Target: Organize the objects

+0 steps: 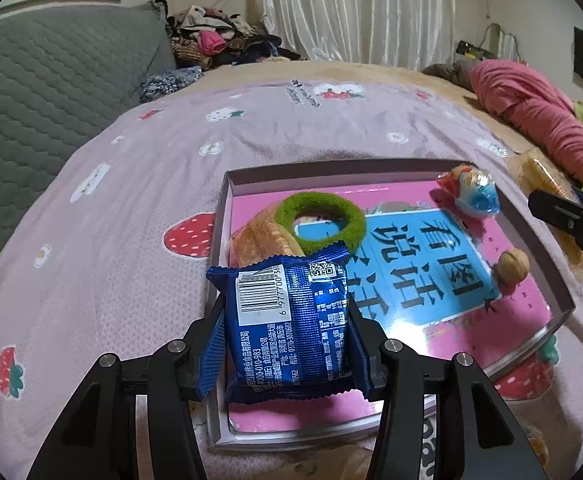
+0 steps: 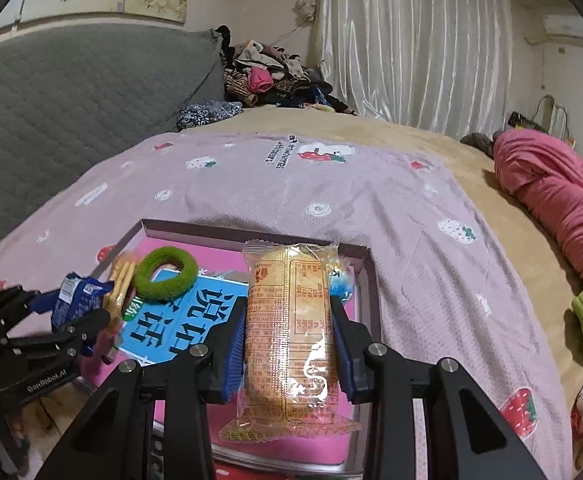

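Over the near end of a shallow grey tray [image 1: 539, 252] on the bed, we held the left gripper [image 1: 287, 344] partway closed, its pads clamped on the two sides of a blue snack packet [image 1: 287, 320], barcode face up; the packet hung above the tray's near left corner. Beside it we held the right gripper [image 2: 289, 340] nearly closed, squeezing a long clear-wrapped biscuit pack [image 2: 289, 332] by its narrow sides; that pack stood lengthwise over the right half of the tray, its far end reaching the far rim.

Inside the tray lay a pink book [image 1: 451, 352] with a blue title panel; on it sat a green hair ring [image 1: 321, 220] leaning on another wrapped biscuit pack [image 1: 259, 240] at the far left, a foil-wrapped sweet [image 1: 471, 192] in the far right corner, and a walnut [image 1: 513, 266] near the right wall. The middle and near part of the book showed bare; the rim stood low on all sides. Around the tray the strawberry-print sheet [image 1: 131, 208] lay open to the left and beyond; a pink blanket [image 2: 551, 184] was well apart to the right.
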Available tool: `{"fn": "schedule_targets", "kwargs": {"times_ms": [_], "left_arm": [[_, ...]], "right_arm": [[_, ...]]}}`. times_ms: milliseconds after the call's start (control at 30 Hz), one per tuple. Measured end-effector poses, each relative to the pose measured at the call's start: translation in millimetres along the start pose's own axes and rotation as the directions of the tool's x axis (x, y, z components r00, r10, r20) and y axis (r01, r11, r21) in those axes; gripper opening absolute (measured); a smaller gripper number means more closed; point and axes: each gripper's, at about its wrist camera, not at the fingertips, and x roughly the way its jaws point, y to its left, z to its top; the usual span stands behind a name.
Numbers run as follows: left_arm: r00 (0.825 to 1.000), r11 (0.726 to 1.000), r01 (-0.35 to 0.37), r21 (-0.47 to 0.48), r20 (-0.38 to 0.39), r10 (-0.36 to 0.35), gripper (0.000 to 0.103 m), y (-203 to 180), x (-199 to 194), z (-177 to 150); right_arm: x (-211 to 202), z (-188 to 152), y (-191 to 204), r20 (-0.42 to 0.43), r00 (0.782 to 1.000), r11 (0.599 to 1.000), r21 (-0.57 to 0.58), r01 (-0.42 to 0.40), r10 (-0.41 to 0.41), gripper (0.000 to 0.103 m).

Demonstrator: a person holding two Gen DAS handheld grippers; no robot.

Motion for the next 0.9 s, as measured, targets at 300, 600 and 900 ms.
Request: {"fn": "schedule_targets", "kwargs": {"times_ms": [300,600,900], "left_arm": [[0.999,1.0,0.017,-0.011,-0.044,-0.017,0.054,0,8,-3],[0.996,0.999,0.025,-0.029,-0.085,-0.027,0.054,6,11,-7],[0.995,1.0,0.012,-0.025,-0.095,-0.014,0.054,5,15,-8]], "right_arm": [[23,-10,-10,-0.05,0.999,1.0,0.005,0.009,-0.009,0.039],[49,-23,-14,-0.101,0.995,1.0,0.024,0.009,-0.007,0.039],[52,-25,-14,-0.108,0.994,1.0,0.031,0.003,0.0,0.04]]}}
